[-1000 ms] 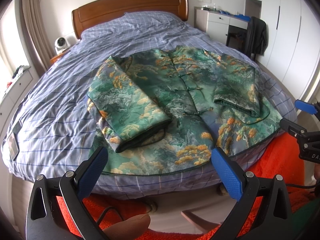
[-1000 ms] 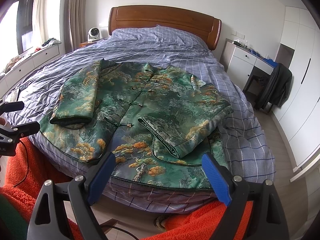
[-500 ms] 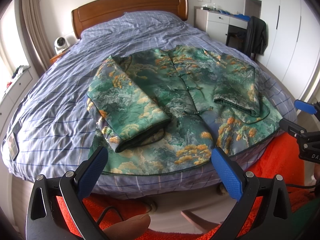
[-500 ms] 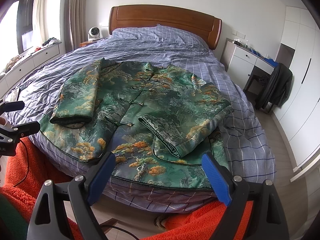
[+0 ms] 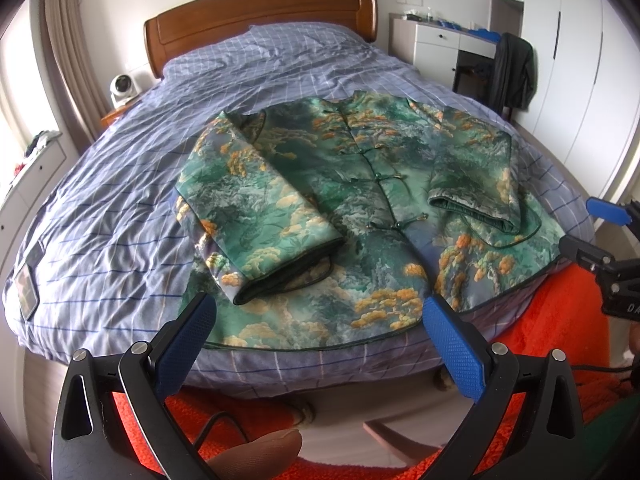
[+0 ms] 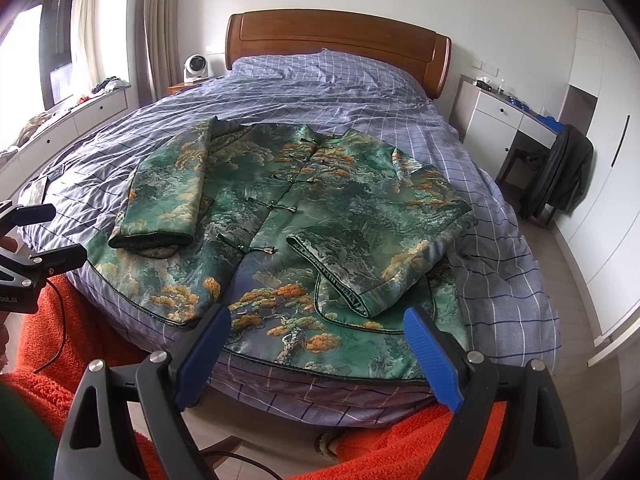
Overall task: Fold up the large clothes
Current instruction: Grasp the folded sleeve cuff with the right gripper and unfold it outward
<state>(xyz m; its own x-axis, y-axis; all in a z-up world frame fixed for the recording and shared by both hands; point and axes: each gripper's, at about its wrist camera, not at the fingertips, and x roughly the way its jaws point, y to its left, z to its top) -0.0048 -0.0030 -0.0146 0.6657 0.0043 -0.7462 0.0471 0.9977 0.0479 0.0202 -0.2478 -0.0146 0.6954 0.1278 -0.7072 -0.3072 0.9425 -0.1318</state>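
We can read only part of the white lettering on a gripper body, "DA" in the left view. The green jacket with orange and grey landscape print lies face up at the foot of the bed, both sleeves folded in. Our left gripper and right gripper gape wide, holding nothing.
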